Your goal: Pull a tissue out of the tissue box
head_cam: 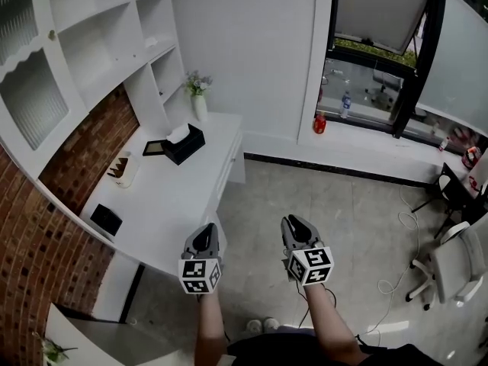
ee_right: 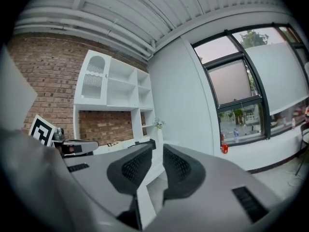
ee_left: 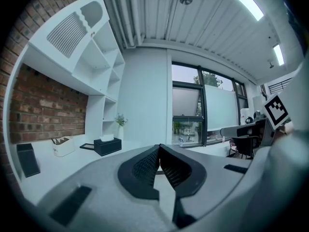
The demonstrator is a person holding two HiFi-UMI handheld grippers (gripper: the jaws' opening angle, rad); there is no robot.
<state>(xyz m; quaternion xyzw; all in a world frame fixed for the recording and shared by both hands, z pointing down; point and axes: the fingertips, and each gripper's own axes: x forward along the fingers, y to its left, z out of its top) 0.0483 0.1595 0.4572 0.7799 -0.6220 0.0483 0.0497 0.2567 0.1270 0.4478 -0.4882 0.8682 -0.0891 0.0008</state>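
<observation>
White shelving (head_cam: 114, 36) and brick back the long tabletop (head_cam: 179, 200) at the frame's left, where the black tissue box (head_cam: 185, 146) sits toward the upper end, a white tissue (head_cam: 178, 133) poking from its top. Low at centre, well apart from the box, the left tool (head_cam: 203, 229) is clenched empty; beside it the right tool (head_cam: 294, 223) stands slightly parted, empty.

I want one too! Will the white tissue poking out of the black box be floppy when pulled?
Probably floppy and light: the tissue sits in a soft crumpled puff. The tissue box, unheld on the desk, might lift with it.
</observation>
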